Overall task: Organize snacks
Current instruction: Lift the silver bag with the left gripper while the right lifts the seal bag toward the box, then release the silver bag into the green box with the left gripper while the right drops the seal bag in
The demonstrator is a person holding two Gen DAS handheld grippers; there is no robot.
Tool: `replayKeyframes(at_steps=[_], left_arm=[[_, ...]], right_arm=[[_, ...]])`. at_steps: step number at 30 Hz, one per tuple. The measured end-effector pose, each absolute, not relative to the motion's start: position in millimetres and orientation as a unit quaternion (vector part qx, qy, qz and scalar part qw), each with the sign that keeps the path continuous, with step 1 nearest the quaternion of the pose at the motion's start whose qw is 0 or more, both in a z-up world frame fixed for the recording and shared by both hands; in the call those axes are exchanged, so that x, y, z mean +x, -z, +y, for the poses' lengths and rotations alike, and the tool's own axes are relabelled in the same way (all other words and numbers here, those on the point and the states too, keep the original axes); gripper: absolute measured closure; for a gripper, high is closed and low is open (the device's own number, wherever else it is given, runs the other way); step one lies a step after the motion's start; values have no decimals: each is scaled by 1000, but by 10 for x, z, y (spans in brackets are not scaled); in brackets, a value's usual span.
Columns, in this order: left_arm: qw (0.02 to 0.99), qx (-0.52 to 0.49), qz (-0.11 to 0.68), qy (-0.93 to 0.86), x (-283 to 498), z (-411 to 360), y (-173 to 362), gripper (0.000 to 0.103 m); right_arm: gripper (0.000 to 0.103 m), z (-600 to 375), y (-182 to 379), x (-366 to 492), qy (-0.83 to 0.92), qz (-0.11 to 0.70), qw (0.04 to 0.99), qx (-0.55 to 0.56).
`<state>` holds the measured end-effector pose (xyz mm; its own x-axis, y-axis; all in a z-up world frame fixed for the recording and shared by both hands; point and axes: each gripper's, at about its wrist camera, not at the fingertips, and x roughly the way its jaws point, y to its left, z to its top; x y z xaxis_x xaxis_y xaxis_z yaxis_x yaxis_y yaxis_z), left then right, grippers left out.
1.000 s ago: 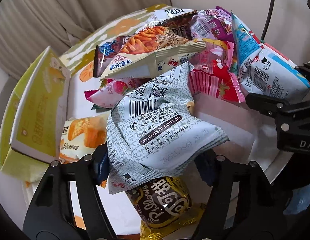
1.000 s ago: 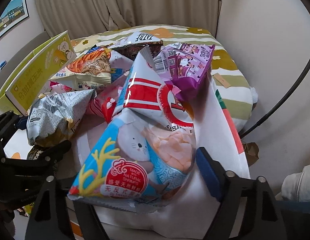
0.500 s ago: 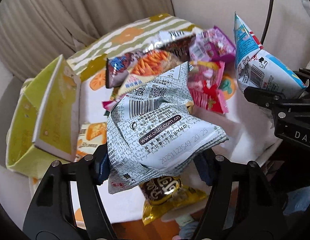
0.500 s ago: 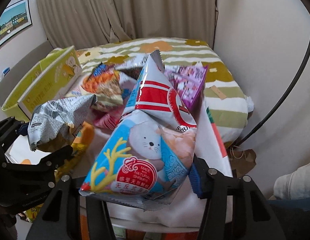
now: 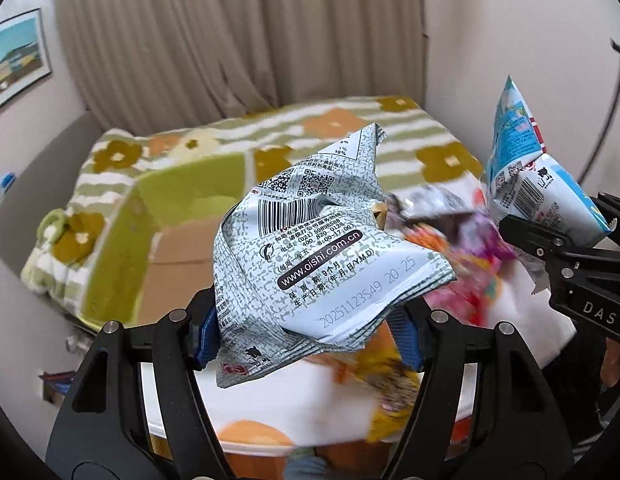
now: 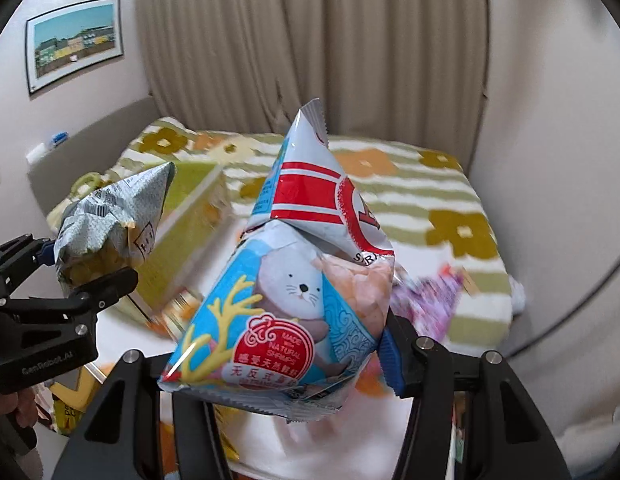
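Beige curtains and a framed picture back a bed under a green-striped flowered blanket. Up above it, the left gripper has its blue-padded fingers pinched on the lower part of a crumpled grey-and-white snack bag, barcode side to the camera, held clear of the surface. To its right, the right gripper is clamped on the bottom of a blue shrimp-cracker bag with a seal drawing and a red-and-white top, also lifted. Below both, a white cloth with orange shapes holds a blurred heap of remaining snack packets, purple, pink and orange. Left of that heap lies an open yellow-green cardboard box, its brown inside showing.
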<state>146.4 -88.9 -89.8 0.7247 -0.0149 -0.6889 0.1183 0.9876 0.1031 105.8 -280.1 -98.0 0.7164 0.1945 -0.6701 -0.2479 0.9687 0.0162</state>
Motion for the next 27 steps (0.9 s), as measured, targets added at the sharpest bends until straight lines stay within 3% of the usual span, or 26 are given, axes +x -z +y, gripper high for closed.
replayKeyframes(at_steps=[13, 18, 27], left_arm=[[922, 52, 384, 9, 2651, 853, 727, 37], [908, 57, 414, 27, 3164, 1304, 961, 37], [878, 57, 471, 58, 3741, 1450, 1531, 34]], right_arm=[[52, -1142, 734, 2093, -155, 352, 923, -21], [52, -593, 854, 2494, -153, 378, 913, -3], [52, -195, 1176, 2923, -124, 432, 893, 7]])
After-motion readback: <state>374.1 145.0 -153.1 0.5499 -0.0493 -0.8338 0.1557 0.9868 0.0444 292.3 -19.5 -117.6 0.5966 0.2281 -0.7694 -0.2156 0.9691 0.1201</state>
